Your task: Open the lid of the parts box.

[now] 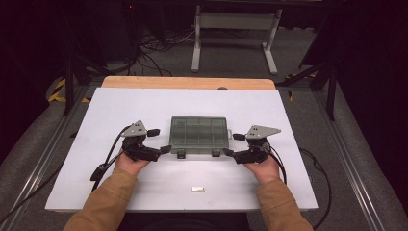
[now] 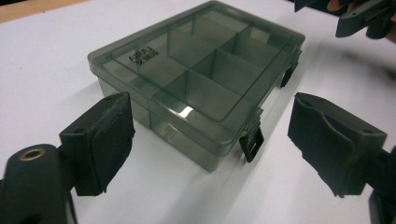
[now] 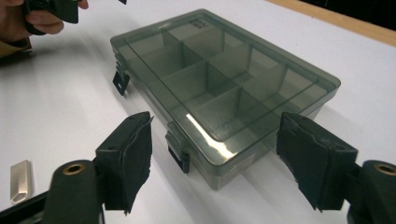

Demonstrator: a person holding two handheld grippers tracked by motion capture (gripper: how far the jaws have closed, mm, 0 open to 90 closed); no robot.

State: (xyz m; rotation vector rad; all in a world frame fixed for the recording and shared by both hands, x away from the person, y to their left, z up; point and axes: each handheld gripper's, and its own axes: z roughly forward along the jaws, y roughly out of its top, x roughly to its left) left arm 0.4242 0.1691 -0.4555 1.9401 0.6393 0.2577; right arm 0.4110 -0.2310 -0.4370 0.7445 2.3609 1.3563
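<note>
A smoky, see-through plastic organizer box [image 1: 198, 133] sits shut near the middle of the matte white table [image 1: 144, 103], thin dividers splitting it into compartments, two black latches on its near side. The left gripper [image 1: 159, 140] and right gripper [image 1: 233, 144] flank its near corners, rubbery black pads spread and grasping nothing. A small silvery metal piece [image 1: 197, 189] lies by the near edge.

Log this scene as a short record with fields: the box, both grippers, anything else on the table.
box: smoky clear compartment box, lid down, flat on the white table
latches: two black latches on the side nearest the person
left gripper: left gripper at the box's left end, jaws open, not touching it
right gripper: right gripper at the box's right end, jaws open, not touching it
other item: small silver metal piece near the table's front edge
</note>
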